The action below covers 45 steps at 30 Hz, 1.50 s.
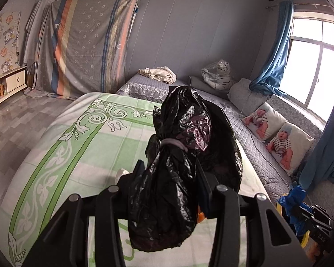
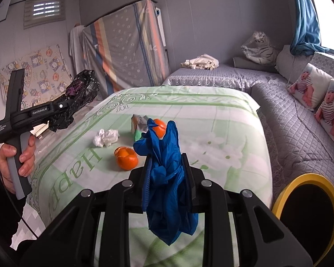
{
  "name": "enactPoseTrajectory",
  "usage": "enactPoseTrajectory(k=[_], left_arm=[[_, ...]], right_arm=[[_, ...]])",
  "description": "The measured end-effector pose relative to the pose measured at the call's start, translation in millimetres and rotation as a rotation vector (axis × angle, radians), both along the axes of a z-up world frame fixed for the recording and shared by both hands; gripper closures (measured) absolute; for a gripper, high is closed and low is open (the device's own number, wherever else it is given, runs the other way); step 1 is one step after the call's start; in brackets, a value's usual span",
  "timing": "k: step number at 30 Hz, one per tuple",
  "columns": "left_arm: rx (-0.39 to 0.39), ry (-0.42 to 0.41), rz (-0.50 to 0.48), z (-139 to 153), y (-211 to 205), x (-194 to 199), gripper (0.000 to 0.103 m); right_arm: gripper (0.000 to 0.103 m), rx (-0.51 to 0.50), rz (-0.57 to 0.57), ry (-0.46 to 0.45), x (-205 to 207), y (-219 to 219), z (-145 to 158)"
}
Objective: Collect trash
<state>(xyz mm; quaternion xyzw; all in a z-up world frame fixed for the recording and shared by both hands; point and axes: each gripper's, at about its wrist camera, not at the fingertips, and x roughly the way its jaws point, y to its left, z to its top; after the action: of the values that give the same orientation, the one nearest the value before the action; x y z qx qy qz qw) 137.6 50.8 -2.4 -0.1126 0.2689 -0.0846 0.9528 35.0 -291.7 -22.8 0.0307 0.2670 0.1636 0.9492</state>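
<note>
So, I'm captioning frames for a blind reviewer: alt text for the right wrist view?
The right gripper clamps a crumpled blue bag above a green-patterned table with orange peels, a tissue wad and a wrapper. At left, the left gripper holds a black bag.

Right gripper (image 2: pixel 167 173) clamps a blue glove (image 2: pixel 167 189) above a table (image 2: pixel 222 133) strewn with oranges (image 2: pixel 127 158), tissue (image 2: pixel 105 137).

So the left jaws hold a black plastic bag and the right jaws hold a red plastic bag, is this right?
Not quite: the bag in the right gripper is a blue plastic bag, not red, as the right wrist view shows. The left gripper does hold the black plastic bag.
</note>
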Motion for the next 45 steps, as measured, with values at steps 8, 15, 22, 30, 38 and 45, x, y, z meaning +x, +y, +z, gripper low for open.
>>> enactPoseTrajectory(k=[8, 15, 22, 30, 38, 45], left_arm=[[0.012, -0.036, -0.053, 17.2, -24.2, -8.9, 0.063], [0.038, -0.061, -0.117, 27.3, -57.6, -14.2, 0.062], [0.046, -0.081, -0.211, 33.6, -101.1, -20.4, 0.062], [0.058, -0.108, -0.313, 39.0, -150.7, -28.7, 0.062], [0.079, -0.121, -0.418, 40.6, -200.3, -31.3, 0.062], [0.099, -0.137, -0.508, 39.4, -243.5, -35.6, 0.062]], right_arm=[[0.08, 0.022, -0.065, -0.051, -15.2, -29.4, 15.3], [0.08, 0.033, -0.126, -0.076, -24.4, -55.3, 23.4], [0.08, 0.046, -0.192, -0.105, -35.4, -81.6, 32.3], [0.08, 0.055, -0.269, -0.118, -44.4, -111.1, 35.5], [0.08, 0.055, -0.343, -0.13, -53.7, -140.5, 36.1], [0.08, 0.064, -0.409, -0.128, -56.2, -172.1, 30.7]])
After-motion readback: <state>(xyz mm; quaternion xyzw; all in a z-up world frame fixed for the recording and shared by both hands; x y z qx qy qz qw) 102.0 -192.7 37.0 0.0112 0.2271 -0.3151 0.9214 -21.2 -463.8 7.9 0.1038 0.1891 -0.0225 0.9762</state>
